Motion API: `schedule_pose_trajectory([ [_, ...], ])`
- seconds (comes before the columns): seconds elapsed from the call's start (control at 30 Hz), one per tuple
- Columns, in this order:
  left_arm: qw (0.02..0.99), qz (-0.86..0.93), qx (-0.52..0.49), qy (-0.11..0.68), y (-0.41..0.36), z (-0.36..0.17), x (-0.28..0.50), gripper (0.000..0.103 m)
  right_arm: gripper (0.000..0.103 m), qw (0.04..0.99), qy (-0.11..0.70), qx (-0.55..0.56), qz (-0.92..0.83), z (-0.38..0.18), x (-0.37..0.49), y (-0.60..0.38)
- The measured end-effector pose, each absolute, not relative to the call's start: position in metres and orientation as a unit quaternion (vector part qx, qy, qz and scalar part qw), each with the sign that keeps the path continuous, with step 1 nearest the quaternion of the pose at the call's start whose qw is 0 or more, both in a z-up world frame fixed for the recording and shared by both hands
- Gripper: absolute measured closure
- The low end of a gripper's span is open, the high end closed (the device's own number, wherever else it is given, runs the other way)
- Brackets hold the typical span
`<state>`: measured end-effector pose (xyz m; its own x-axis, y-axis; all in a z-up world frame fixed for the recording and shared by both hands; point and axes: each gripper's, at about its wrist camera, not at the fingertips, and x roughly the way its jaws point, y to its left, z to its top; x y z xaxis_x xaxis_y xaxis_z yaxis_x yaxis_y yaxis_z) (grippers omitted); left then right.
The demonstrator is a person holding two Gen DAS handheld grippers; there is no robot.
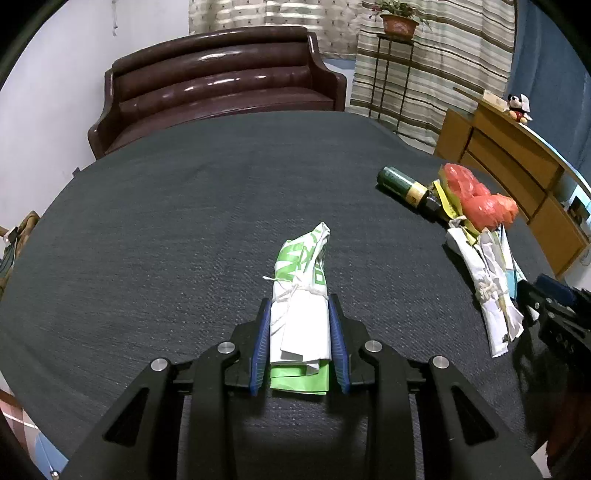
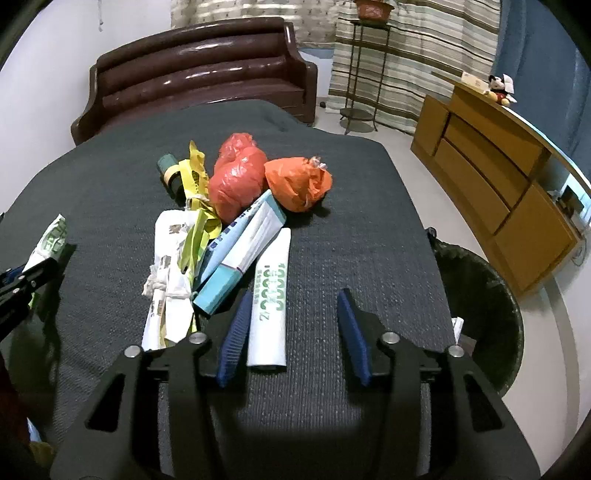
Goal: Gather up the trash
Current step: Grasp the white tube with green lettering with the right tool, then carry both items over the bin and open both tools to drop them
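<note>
While a tied paper bundle (image 1: 300, 325) is clamped by the left tool (image 1: 300, 343), the right tool (image 2: 291, 332) is held apart around a white tube (image 2: 269, 310).

In the left wrist view the right claw (image 1: 554, 310) is cut off by the right edge, so its jaws cannot be made out. The dark bottle (image 1: 406, 188) has its neck buried under the yellow strip (image 1: 448, 203) and the red bags (image 1: 476, 195). The lower end of the green-and-white bundle (image 1: 301, 295) is hidden between the left claw's pads (image 1: 334, 332).

In the right wrist view the left claw (image 2: 22, 280) is cropped by the left edge. The bin (image 2: 487, 317) is partly hidden behind the table (image 2: 369, 240) and the claw's frame; what lies inside is too dark to tell. The plant pot (image 2: 373, 7) is cut off at the top. The print on the blue box (image 2: 240, 258) is too small to read.
</note>
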<state>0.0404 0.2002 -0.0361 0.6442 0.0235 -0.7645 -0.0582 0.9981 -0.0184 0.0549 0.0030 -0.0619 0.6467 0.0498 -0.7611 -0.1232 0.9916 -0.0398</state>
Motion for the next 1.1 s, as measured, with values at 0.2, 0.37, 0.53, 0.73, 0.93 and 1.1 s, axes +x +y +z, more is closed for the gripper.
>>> schedule_pose_trajectory([
  [0.2,0.906,0.019,-0.014,0.422,0.192,-0.039,0.037,0.072,0.085,0.907,0.415,-0.045,0.055,-0.059,0.056,0.000],
  [0.37,0.908,0.009,-0.014,0.419,0.182,-0.038,0.034,0.072,0.086,0.911,0.408,-0.034,0.045,-0.058,0.050,-0.010],
  [0.53,0.911,-0.002,-0.012,0.411,0.165,-0.034,0.030,0.072,0.086,0.918,0.395,-0.022,0.034,-0.053,0.043,-0.034],
  [0.73,0.921,-0.030,-0.004,0.389,0.136,-0.025,0.025,0.072,0.086,0.925,0.379,-0.008,0.002,-0.044,0.037,-0.071],
  [0.93,0.923,-0.070,0.017,0.378,0.083,-0.016,0.033,0.072,0.086,0.928,0.371,0.009,-0.033,-0.039,0.033,-0.110],
  [1.1,0.923,-0.105,0.037,0.369,0.036,-0.016,0.037,0.072,0.086,0.929,0.364,0.018,-0.056,-0.038,0.027,-0.138],
])
